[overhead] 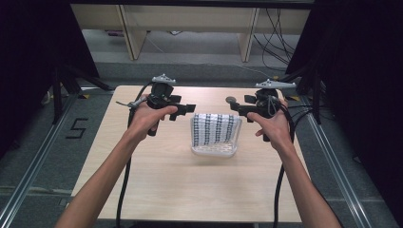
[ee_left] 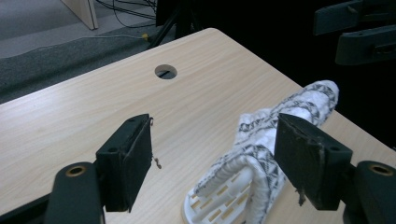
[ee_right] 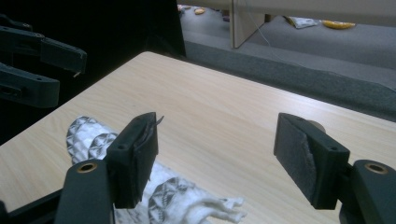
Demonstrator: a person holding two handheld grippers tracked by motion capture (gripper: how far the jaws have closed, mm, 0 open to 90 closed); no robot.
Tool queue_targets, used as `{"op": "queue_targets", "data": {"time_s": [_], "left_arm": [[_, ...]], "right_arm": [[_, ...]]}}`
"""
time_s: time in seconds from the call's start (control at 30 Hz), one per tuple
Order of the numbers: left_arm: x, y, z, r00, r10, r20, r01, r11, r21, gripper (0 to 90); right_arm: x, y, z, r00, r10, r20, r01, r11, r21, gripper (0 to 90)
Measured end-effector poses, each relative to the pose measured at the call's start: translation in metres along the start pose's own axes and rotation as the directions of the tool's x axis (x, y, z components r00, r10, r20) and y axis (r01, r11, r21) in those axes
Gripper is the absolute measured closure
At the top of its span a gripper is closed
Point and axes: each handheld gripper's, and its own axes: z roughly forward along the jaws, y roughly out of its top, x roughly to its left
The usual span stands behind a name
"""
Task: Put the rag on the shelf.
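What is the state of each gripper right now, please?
Left gripper: open, holding nothing, above the patterned cloth.
Right gripper: open, holding nothing.

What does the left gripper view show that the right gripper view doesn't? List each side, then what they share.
Left gripper view: a round cable hole in the tabletop, and the white slotted plastic basket that the cloth drapes over. Right gripper view: a pale wooden furniture leg and yellow objects on the floor. Both: the light wooden table, the black-and-white patterned cloth, and that view's own black fingers, open with nothing gripped.
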Motion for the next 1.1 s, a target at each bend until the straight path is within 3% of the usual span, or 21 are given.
{"op": "queue_targets", "data": {"time_s": [0.23, 0.37, 0.4, 0.5, 0.57, 0.63, 0.67, 0.73, 0.77, 0.83, 0.87, 0.93, 0.97, 1.0, 1.07, 1.1], "left_arm": [[-0.009, -0.009, -0.007, 0.9996, 0.024, 0.017, -0.024, 0.9997, 0.003, 26.5], [-0.012, -0.013, -0.010, 0.9992, 0.029, 0.029, -0.029, 0.9996, 0.003, 26.3], [-0.013, -0.014, -0.011, 0.9990, 0.034, 0.029, -0.034, 0.9994, 0.006, 26.3], [-0.016, -0.016, -0.013, 0.9987, 0.036, 0.035, -0.036, 0.9993, 0.002, 26.1], [-0.019, -0.017, -0.015, 0.9981, 0.046, 0.040, -0.046, 0.9989, -0.001, 26.1], [-0.022, -0.018, -0.016, 0.9979, 0.048, 0.044, -0.047, 0.9989, -0.007, 26.1], [-0.023, -0.018, -0.017, 0.9975, 0.053, 0.048, -0.052, 0.9986, -0.006, 26.1], [-0.026, -0.020, -0.017, 0.9968, 0.061, 0.051, -0.061, 0.9981, -0.006, 26.0], [-0.027, -0.020, -0.017, 0.9967, 0.062, 0.052, -0.062, 0.9980, -0.006, 26.0], [-0.029, -0.022, -0.018, 0.9963, 0.063, 0.058, -0.062, 0.9980, -0.008, 25.9], [-0.030, -0.023, -0.018, 0.9963, 0.061, 0.060, -0.061, 0.9981, -0.011, 25.9], [-0.032, -0.025, -0.019, 0.9957, 0.064, 0.067, -0.063, 0.9979, -0.014, 25.8], [-0.032, -0.026, -0.020, 0.9955, 0.066, 0.069, -0.065, 0.9978, -0.015, 25.8], [-0.033, -0.027, -0.021, 0.9956, 0.063, 0.070, -0.062, 0.9979, -0.017, 25.7], [-0.034, -0.029, -0.022, 0.9950, 0.064, 0.076, -0.063, 0.9979, -0.019, 25.6], [-0.035, -0.029, -0.023, 0.9952, 0.065, 0.073, -0.064, 0.9977, -0.021, 25.5]], "right_arm": [[0.010, -0.002, -0.008, 0.9998, -0.011, -0.019, 0.011, 0.9999, -0.005, 31.2], [0.012, -0.004, -0.010, 0.9983, -0.053, -0.025, 0.053, 0.9985, -0.012, 31.0], [0.014, -0.004, -0.012, 0.9992, -0.035, -0.020, 0.035, 0.9994, -0.002, 30.9], [0.017, -0.006, -0.014, 0.9989, -0.039, -0.025, 0.039, 0.9992, -0.009, 30.7], [0.017, -0.006, -0.015, 0.9977, -0.063, -0.025, 0.062, 0.9980, -0.014, 30.7], [0.020, -0.007, -0.017, 0.9990, -0.030, -0.033, 0.030, 0.9995, -0.007, 30.7], [0.019, -0.008, -0.017, 0.9983, -0.053, -0.023, 0.053, 0.9985, -0.018, 30.7], [0.021, -0.009, -0.017, 0.9987, -0.041, -0.031, 0.040, 0.9992, -0.005, 30.7], [0.021, -0.010, -0.017, 0.9970, -0.067, -0.039, 0.066, 0.9976, -0.021, 30.7], [0.023, -0.011, -0.018, 0.9984, -0.045, -0.036, 0.044, 0.9989, -0.014, 30.7], [0.022, -0.012, -0.018, 0.9971, -0.065, -0.039, 0.064, 0.9977, -0.020, 30.7], [0.024, -0.013, -0.019, 0.9978, -0.057, -0.033, 0.057, 0.9982, -0.016, 30.7], [0.023, -0.014, -0.020, 0.9961, -0.084, -0.027, 0.083, 0.9963, -0.022, 30.6], [0.025, -0.015, -0.021, 0.9976, -0.062, -0.031, 0.061, 0.9980, -0.017, 30.6], [0.024, -0.016, -0.021, 0.9965, -0.082, -0.018, 0.081, 0.9962, -0.031, 30.5], [0.026, -0.017, -0.023, 0.9979, -0.057, -0.031, 0.057, 0.9983, -0.015, 30.3]]}}
